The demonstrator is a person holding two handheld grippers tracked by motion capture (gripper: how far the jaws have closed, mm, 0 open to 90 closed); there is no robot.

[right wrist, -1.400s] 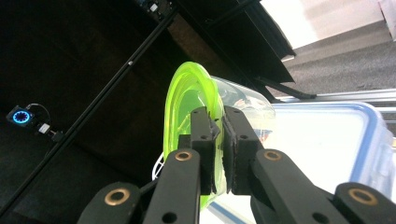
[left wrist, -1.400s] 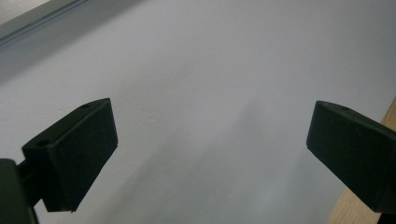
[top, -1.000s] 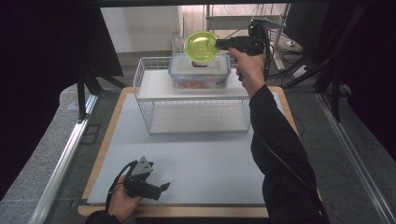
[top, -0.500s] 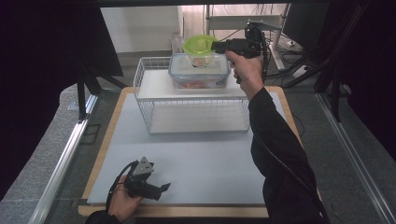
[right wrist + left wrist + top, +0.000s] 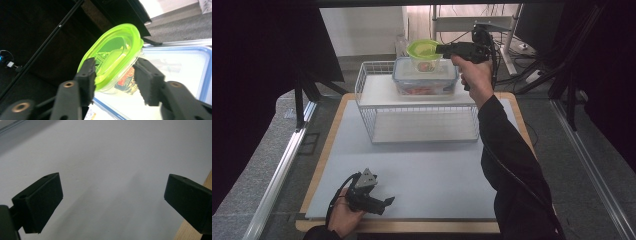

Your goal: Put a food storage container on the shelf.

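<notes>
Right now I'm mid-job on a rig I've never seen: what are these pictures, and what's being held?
No robot: a person holds a two-jaw tool in each hand. The high view looks down on the table. The other two pictures come from cameras riding on each tool.

The right gripper has just been opening; its jaws stand either side of a small green-lidded container set on a bigger blue-rimmed box on a white wire rack. The pads seem clear of it. The left gripper rests open, holding nothing.

two containers (image 5: 426, 76), one wire rack (image 5: 422, 112)
</notes>
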